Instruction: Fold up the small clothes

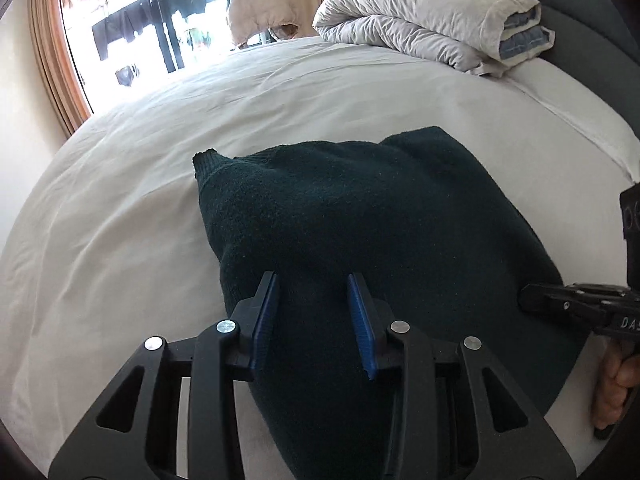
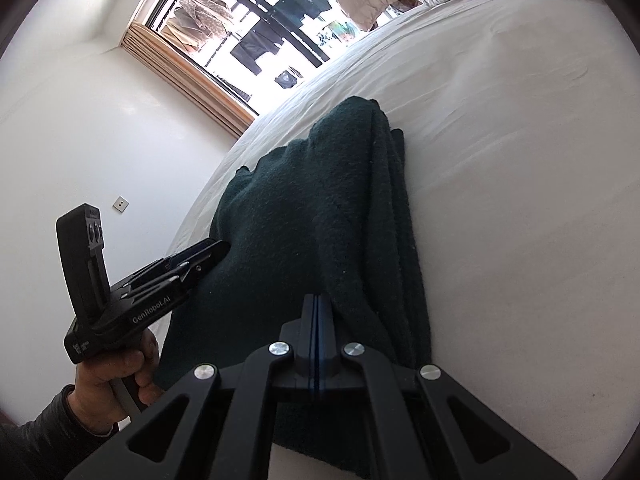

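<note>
A dark green knit sweater (image 1: 360, 220) lies partly folded on a white bed sheet (image 1: 120, 200). The left gripper (image 1: 316, 292) hovers over it, jaws spread. The right gripper (image 2: 318, 300) has its jaws pressed together, pinching the sweater's edge.

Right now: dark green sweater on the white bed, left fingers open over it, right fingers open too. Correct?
One error: the right gripper is not open. The right wrist view shows its fingers pressed together, apparently pinching a ridge of the dark green sweater. The rest stands: the sweater lies on the white bed, and the left gripper is open over it.
</note>
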{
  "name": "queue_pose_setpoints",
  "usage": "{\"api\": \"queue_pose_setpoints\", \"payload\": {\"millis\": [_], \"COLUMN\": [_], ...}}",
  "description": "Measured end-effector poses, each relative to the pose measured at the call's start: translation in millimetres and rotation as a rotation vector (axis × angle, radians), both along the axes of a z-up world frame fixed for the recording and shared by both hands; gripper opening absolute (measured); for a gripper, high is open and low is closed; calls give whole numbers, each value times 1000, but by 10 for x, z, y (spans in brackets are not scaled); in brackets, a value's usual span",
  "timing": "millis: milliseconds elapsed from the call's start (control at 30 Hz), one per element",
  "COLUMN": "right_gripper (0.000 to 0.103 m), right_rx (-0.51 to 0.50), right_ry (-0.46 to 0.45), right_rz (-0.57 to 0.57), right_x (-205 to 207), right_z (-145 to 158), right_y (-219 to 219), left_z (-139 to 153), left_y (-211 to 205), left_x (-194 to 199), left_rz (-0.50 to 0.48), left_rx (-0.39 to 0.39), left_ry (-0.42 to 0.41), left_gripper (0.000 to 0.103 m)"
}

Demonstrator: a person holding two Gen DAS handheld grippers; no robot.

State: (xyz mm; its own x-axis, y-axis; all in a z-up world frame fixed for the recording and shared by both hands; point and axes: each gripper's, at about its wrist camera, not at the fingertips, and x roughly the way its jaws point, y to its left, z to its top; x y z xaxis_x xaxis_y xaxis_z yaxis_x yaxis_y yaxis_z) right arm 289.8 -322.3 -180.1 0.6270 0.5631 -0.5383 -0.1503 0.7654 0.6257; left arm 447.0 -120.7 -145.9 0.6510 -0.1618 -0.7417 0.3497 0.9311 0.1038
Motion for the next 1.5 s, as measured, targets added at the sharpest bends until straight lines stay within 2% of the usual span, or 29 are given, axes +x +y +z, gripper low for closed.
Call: {"api": "queue_pose_setpoints", "payload": {"millis": [167, 633, 700, 733, 767, 833, 867, 900, 933, 967, 1067, 1100, 1167, 1267, 1333, 1400, 1433, 1467, 1500], "right_gripper": [0, 0, 0, 1, 7, 25, 43, 66, 73, 76, 76, 76, 73, 72, 64, 43, 40, 38, 36], "right_rx": [-31, -109, -160, -168, -168, -140, -122, -111, -115, -112, -35, -9, 5, 38, 11, -34, -42, -53, -66], "right_ry": [-3, 6, 0, 0, -1, -8, -20, -38, -53, -61, 15, 61, 155, 172, 197, 226, 239, 249, 251], "right_rz": [-3, -19, -19, -20, -21, -31, -44, -71, -114, -151, -166, -152, -145, -126, -121, -85, -69, -61, -60], "right_x": [-82, -182, -276, -339, -411, -538, -590, -628, -631, -608, -276, -114, 153, 389, 517, 617, 655, 683, 700], "right_z": [0, 115, 184, 213, 246, 339, 398, 472, 527, 569, 522, 454, 293, 204, 188, 162, 151, 146, 147], "right_y": [-8, 91, 110, 92, 55, -61, -131, -213, -305, -381, -538, -538, -496, -385, -279, -130, -77, -35, -7], "left_z": [-13, 23, 37, 49, 63, 95, 112, 139, 177, 218, 317, 302, 221, 11, -158, -187, -194, -195, -213], "left_y": [29, 139, 213, 278, 349, 510, 579, 666, 746, 822, 990, 1006, 975, 872, 818, 808, 798, 780, 758], "left_x": [-3, -340, -459, -542, -620, -787, -852, -907, -929, -928, -751, -634, -408, -107, 30, 72, 83, 85, 95], "left_rz": [5, 25, 27, 34, 41, 44, 50, 68, 87, 100, 138, 130, 126, 87, 91, 101, 103, 100, 89], "left_rx": [-16, -31, -42, -60, -87, -148, -166, -180, -203, -238, -332, -375, -394, -502, -540, -569, -570, -572, -576], "left_ry": [16, -2, -6, -5, 2, 17, 17, 13, 4, -5, 9, 44, 135, 301, 382, 372, 376, 378, 390], "left_gripper": [34, 34, 35, 40, 46, 49, 54, 58, 65, 70, 81, 81, 81, 81, 81, 81, 80, 69, 65]}}
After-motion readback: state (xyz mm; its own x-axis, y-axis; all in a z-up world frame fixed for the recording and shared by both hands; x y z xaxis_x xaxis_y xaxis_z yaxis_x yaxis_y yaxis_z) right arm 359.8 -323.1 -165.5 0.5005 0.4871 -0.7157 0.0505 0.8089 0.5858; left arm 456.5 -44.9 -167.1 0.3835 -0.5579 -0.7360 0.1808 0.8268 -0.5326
